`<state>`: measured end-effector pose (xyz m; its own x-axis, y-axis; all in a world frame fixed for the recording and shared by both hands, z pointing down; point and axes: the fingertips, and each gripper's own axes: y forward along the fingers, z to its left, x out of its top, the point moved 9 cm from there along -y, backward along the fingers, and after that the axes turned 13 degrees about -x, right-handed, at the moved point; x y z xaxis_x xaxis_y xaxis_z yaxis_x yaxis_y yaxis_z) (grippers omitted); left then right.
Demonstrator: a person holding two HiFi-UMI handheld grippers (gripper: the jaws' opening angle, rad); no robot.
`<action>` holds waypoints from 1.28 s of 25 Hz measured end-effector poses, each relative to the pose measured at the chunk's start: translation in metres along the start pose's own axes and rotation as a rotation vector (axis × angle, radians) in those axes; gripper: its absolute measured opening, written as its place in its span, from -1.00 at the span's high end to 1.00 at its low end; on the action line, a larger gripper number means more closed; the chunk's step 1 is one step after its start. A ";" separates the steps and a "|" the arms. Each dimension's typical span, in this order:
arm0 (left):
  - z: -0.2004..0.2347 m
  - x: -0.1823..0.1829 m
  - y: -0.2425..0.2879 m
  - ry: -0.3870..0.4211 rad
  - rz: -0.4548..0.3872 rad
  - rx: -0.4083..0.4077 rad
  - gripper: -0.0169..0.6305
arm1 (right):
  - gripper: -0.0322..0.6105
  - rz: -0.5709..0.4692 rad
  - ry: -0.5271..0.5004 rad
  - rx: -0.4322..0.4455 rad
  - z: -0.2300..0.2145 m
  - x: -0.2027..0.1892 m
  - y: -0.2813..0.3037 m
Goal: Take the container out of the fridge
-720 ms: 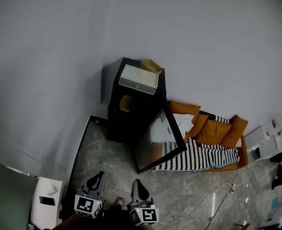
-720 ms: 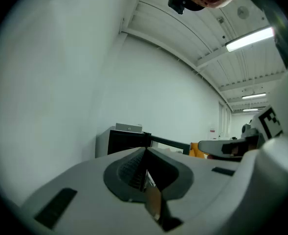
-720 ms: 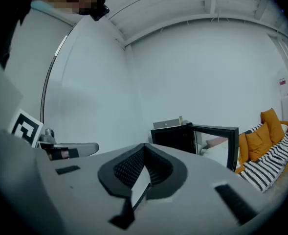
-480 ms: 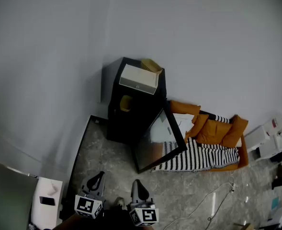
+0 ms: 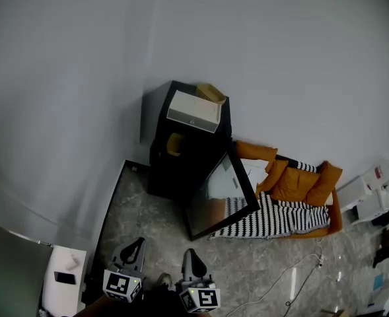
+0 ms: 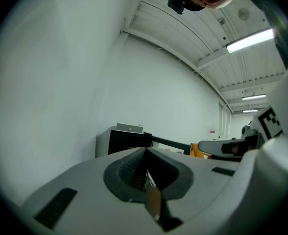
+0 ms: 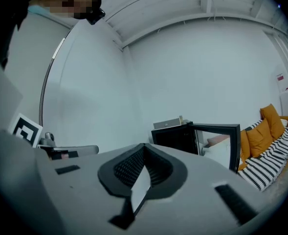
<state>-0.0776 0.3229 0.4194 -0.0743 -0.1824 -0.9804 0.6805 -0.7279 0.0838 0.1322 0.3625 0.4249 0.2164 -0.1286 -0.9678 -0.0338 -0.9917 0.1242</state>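
Right gripper view shows the right gripper (image 7: 144,148) closed, seemingly empty.

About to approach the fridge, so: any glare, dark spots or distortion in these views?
Head view: dim, wide-angle bend at the edges; pale sheen on the fridge door glass, fridge interior dark. Left gripper view: ceiling strip light blown out, corners black. Right gripper view: evenly lit, strong fisheye, fridge small.

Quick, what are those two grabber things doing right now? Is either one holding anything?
Left gripper: closed, nothing between its jaws.
Right gripper: closed, nothing between its jaws.
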 end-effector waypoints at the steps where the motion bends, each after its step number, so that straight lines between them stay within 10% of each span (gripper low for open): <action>1: 0.002 -0.002 -0.001 0.000 -0.004 -0.002 0.93 | 0.90 -0.005 -0.002 0.001 0.002 0.000 0.001; 32: 0.092 0.002 -0.007 -0.017 -0.014 -0.042 0.93 | 0.90 0.013 0.008 -0.039 0.066 -0.023 0.074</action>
<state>-0.1497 0.2670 0.4334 -0.0963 -0.1835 -0.9783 0.7094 -0.7021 0.0619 0.0605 0.2930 0.4423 0.2244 -0.1413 -0.9642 0.0010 -0.9894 0.1452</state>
